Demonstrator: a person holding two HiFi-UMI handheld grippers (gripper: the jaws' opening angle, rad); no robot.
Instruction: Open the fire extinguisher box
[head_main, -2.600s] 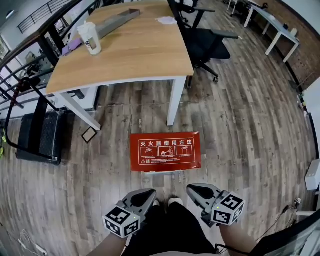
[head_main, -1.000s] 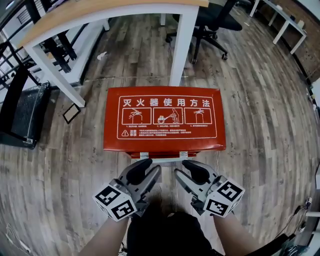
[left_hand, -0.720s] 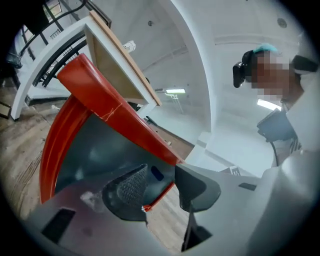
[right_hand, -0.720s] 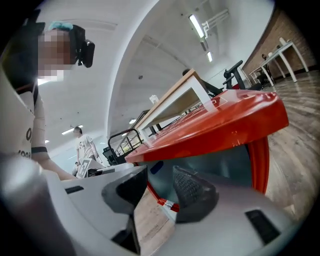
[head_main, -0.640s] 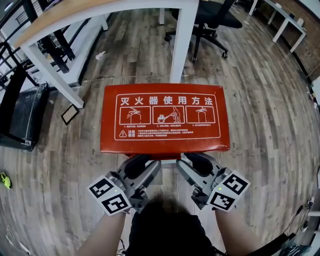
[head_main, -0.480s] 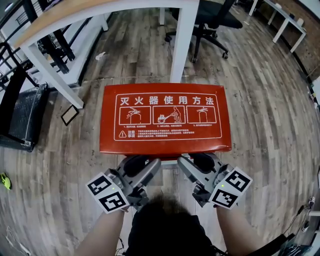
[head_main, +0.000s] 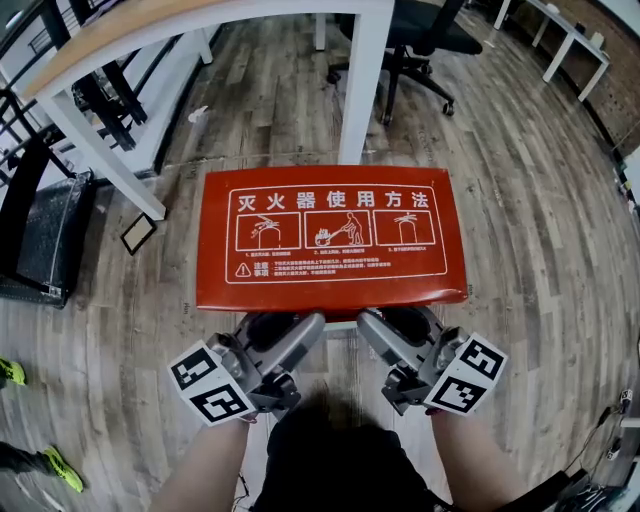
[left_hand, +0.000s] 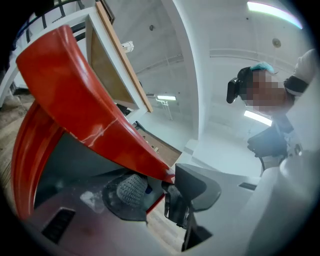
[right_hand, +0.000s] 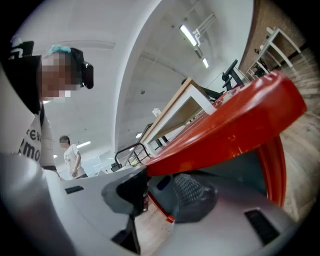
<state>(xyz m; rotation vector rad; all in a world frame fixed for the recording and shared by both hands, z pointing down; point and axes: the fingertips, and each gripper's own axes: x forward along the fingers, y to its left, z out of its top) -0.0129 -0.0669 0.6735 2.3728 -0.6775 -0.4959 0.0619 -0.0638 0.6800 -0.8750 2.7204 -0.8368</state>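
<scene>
Wood-plank floor (head_main: 540, 200) spreads across an office, with the red fire extinguisher box (head_main: 330, 290) lying on it at centre, just in front of the person. At far left stands a white-legged desk (head_main: 100, 150). The left gripper (head_main: 283, 330) reaches under the box's near edge. Its fingers (left_hand: 131, 189) have just been opening and stand released, with the lip of the lid (left_hand: 85, 110) between them. The lid, printed with a white instruction panel (head_main: 335, 232), is tilted up off the body. The right gripper (head_main: 400, 328) mirrors this, fingers apart around the same lip. An office chair (head_main: 420, 35) sits at upper right.
</scene>
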